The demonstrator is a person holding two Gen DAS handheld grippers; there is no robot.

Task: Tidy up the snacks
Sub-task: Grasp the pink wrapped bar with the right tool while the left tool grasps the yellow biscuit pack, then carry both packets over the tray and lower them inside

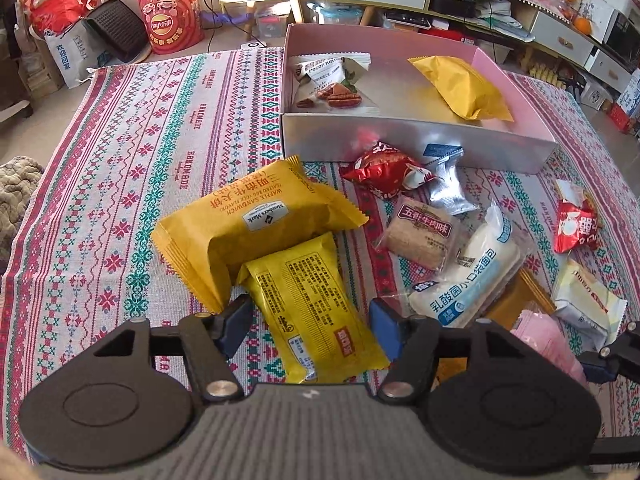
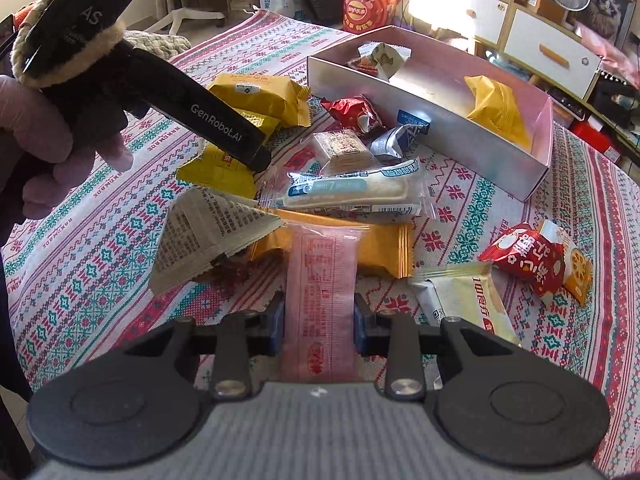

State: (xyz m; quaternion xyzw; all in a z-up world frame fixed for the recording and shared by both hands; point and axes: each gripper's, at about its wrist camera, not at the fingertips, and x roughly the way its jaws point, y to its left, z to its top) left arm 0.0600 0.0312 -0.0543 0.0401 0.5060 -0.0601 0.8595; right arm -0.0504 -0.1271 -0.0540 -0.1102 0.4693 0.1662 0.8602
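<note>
While right tongs [image 2: 319, 330] pinch pink packet [image 2: 320, 300] | newsprint wrapper [image 2: 208, 232] alongside

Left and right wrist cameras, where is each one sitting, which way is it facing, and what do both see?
Left wrist: rides on the left gripper, facing forward over a yellow snack packet between its open fingers toward the box; the right gripper's tip shows at the right edge.
Right wrist: rides on the right gripper, facing forward along the pink packet between its fingers; the person's gloved left hand shows at left.
Shared: the box, the white bread packet and the patterned tablecloth.
</note>
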